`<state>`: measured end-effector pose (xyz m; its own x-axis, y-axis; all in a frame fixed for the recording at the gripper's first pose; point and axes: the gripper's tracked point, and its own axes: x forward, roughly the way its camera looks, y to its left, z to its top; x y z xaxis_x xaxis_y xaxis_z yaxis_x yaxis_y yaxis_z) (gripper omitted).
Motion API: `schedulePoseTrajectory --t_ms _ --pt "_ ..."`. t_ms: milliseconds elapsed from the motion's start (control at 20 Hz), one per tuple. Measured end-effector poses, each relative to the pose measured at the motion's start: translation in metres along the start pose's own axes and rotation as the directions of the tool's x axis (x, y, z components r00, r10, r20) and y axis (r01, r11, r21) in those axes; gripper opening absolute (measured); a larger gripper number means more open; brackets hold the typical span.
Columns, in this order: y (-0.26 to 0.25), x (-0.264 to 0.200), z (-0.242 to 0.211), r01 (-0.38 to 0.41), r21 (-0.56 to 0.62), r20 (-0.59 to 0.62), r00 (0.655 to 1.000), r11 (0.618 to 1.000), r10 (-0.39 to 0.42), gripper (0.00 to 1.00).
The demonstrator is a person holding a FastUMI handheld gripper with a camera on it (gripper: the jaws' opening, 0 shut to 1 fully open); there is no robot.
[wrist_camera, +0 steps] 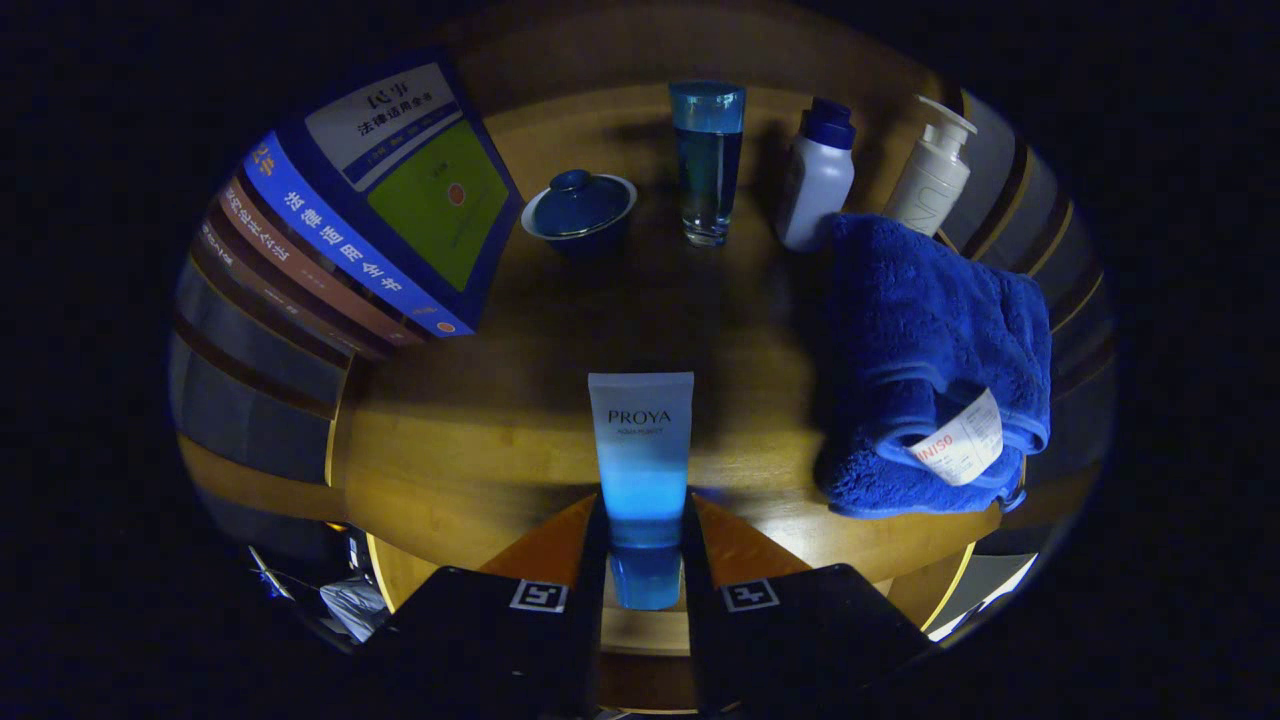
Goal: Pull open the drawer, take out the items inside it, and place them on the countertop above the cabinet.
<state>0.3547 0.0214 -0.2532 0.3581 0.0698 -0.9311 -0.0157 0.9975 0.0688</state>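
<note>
A wooden countertop (480,440) fills the scene, seen from a camera riding on a hand-held gripper and looking down onto the surface.

Farthest left, a stack of books (340,230) lies on the wood, its top cover blue with a green panel. To the right of the books, toward the back, sits a small blue lidded bowl (580,208). Beside it stands a tall clear glass (708,160) with a blue tint.

In the middle, nearer the camera, is a squeeze tube (641,470), pale at one end and shading to blue at the cap end. The gripper (645,560) has it: the two fingers sit close together, one pressed against each side of the tube near its cap, so the tube is clamped between them and points away along the fingers. It appears low over the countertop, though whether it touches the wood cannot be told.

Right of the glass, at the back, stand a pale bottle with a dark blue cap (818,180) and a white pump bottle (935,170). In front of them lies a folded blue towel (930,360) with a white tag.

The step in hand looks like placing the tube on the countertop. The next move likely calls for lowering it onto the bare wood between books and towel, then spreading the fingers to release it.
</note>
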Motion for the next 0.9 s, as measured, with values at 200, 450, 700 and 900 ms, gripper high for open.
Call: schedulePoseTrajectory --t_ms 200,450,700,900 --pt "-0.001 0.003 0.002 -0.008 0.009 0.0 1.0 1.0 0.008 0.48" --pt "-0.007 -0.004 0.001 0.004 0.014 0.025 1.0 1.0 -0.005 0.69" --pt "-0.009 -0.017 -0.004 0.019 -0.008 0.112 0.994 1.0 -0.017 1.0" --pt "-0.003 -0.049 -0.01 0.014 -0.019 0.282 0.959 1.0 -0.008 1.0"
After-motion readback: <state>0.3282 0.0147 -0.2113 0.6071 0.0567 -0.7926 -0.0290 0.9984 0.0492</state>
